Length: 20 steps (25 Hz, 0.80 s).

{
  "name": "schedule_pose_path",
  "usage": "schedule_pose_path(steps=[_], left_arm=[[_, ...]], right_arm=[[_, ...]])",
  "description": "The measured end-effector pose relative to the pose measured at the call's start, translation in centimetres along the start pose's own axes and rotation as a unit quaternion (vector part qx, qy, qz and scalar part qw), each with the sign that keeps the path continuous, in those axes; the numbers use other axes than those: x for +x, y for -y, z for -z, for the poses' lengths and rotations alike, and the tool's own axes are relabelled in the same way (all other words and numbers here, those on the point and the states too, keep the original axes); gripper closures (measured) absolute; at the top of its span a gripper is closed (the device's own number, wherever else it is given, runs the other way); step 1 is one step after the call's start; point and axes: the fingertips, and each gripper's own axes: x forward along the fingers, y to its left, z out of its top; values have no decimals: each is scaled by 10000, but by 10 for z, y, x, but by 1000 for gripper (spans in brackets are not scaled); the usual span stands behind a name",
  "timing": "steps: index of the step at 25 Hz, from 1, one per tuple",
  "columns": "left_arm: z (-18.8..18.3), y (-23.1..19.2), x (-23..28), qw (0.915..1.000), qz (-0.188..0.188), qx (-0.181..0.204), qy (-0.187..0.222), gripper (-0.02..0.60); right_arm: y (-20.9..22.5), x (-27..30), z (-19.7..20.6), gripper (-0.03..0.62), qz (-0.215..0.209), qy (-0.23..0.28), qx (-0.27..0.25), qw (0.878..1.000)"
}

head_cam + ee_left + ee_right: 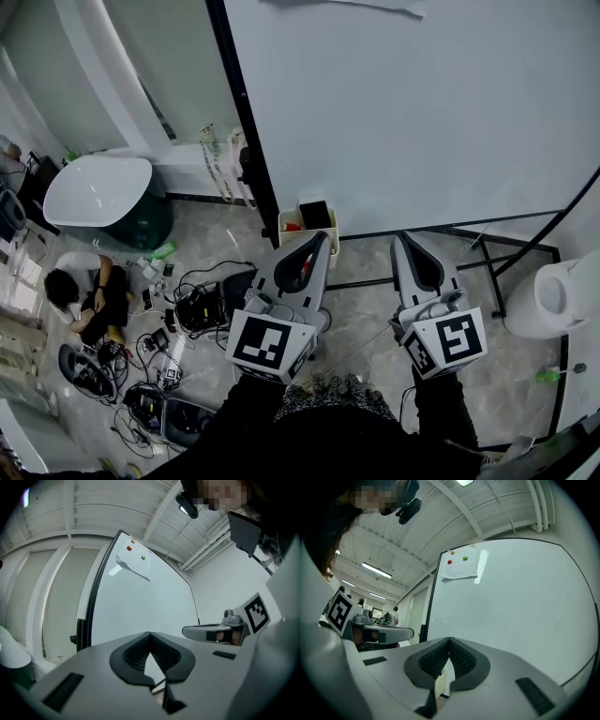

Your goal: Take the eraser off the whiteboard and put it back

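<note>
Both claws are clenched with the tips together and nothing between them. Left claw (pixel 323 238) and right claw (pixel 397 238) point level at the whiteboard (pixel 422 112), side by side but apart. Black eraser (pixel 315 215) stands in a small cream tray (pixel 284 228) at the board's lower edge, just ahead of the left claw's tips. A paper sheet (pixel 460 565) is pinned high on the board.

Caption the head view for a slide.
Left gripper and right gripper, both shut, face the whiteboard near a tray.
</note>
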Motion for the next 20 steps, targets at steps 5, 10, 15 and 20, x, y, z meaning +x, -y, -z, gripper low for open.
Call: schedule_pose_path(steps=[5,10,15,20], left_arm=[[2,-1,2,10000,-68,9,-19,575],[2,0,3,10000,-90,30,-26,575],[1,0,3,9999,-117,36,-2,575],[-1,3,2,9999,-102,46,12,575]], right_arm=[[0,0,-3,585,-88,25,38,10000],[-1,-2,-5,585,-119,6,-19,9999],[-2,-2,-5,586,-148,-6,-89,9999],[-2,-4,-4,586,-128,-45,-101,9999]])
